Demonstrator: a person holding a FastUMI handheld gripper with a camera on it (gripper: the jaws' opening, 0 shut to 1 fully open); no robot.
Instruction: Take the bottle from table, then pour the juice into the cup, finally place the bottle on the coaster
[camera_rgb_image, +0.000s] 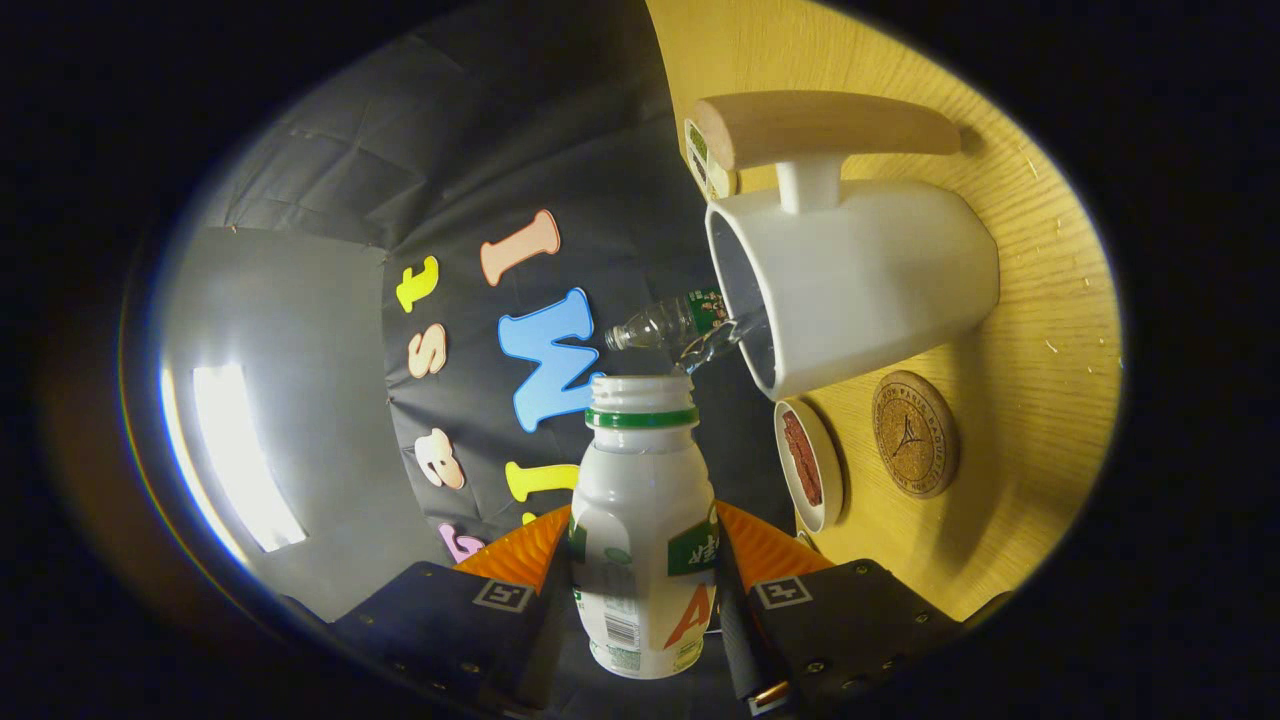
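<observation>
I have the jaws clamped on the bottle (640, 530), tipped sideways, its open mouth just beside the rim of the white cup (850, 280) on the bench (1040, 400). Cork coaster (914, 434) lies near the cup.

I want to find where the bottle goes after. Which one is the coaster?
Start at the wooden table and find the big white cup with the wooden handle. Next to the cup lie two round things, off to the side of the bottle held in the gripper jaws. The coaster is the flat brown cork disc; the white-rimmed dish beside it is not.
</observation>
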